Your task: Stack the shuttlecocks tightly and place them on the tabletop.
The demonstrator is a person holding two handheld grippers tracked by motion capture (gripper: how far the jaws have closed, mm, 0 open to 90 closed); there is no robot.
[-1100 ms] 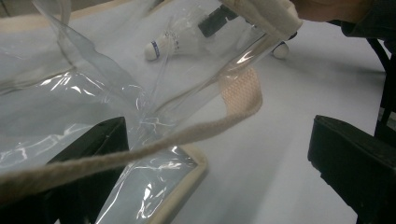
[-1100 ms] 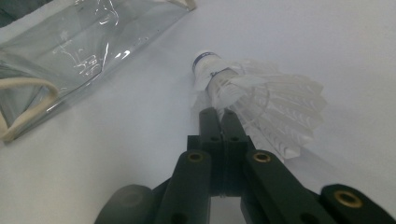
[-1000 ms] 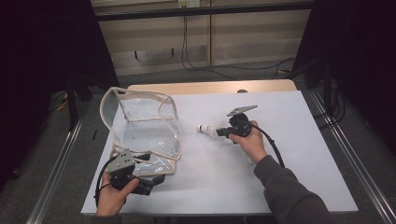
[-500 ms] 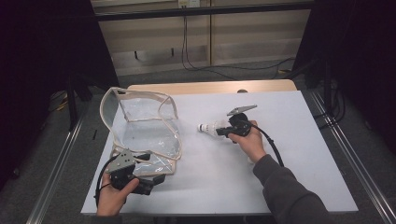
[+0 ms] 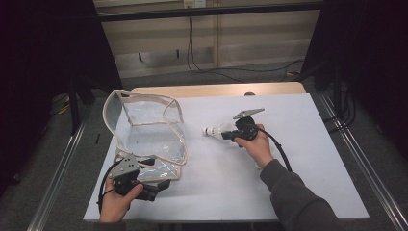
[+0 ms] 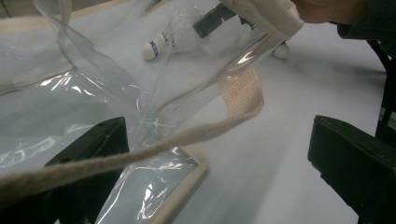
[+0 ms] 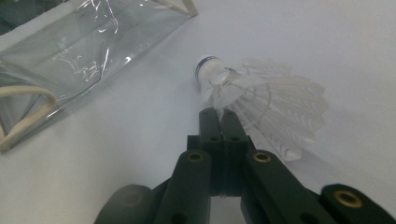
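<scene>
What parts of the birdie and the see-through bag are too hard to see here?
- Shuttlecock: in the right gripper view, the right gripper covers part of its feathers; whether the shut jaws pinch a feather is unclear.
- Shuttlecock cork: in the left gripper view, blurred behind the clear bag; band lettering unreadable.
- Left gripper: in the high view, too small to tell whether it grips the bag.

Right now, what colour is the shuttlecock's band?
Dark blue band on the shuttlecock; right gripper view.

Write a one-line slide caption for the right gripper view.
Shut right claw pinching the feathers of a white shuttlecock above the white table, clear bag lying nearby.
</scene>
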